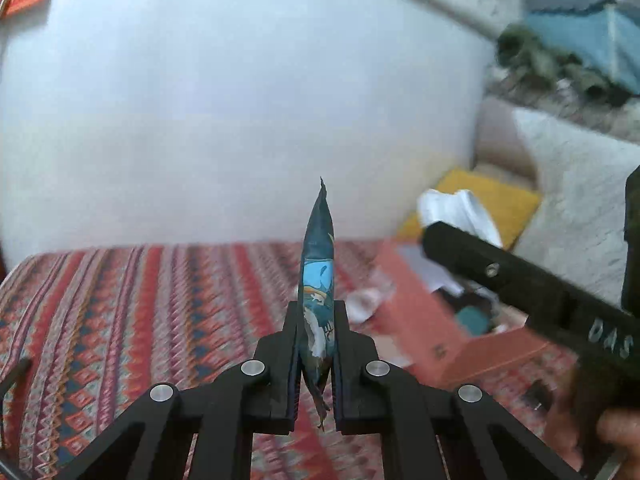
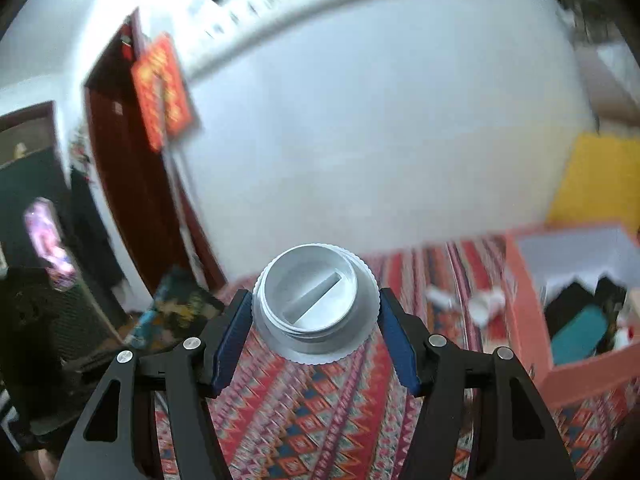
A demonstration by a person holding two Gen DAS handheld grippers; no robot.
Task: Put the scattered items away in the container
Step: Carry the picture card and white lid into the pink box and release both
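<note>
My left gripper (image 1: 316, 320) is shut on a flat blue printed packet (image 1: 318, 276), held edge-on and upright above the patterned cloth. My right gripper (image 2: 316, 312) is shut on a white threaded round lid (image 2: 316, 300), held above the cloth. The orange cardboard box (image 1: 424, 320) stands to the right in the left wrist view, with the right gripper's black body (image 1: 520, 280) above it. In the right wrist view the box (image 2: 524, 312) is at the right and holds dark and teal items. The blue packet also shows at the left in the right wrist view (image 2: 168, 312).
A red patterned cloth (image 1: 140, 320) covers the surface. Crumpled white scraps (image 2: 480, 304) lie on the cloth beside the box. A yellow pad (image 1: 500, 200) and a white blanket (image 1: 580, 184) lie behind the box. A white wall is ahead, a dark red door (image 2: 120, 160) at the left.
</note>
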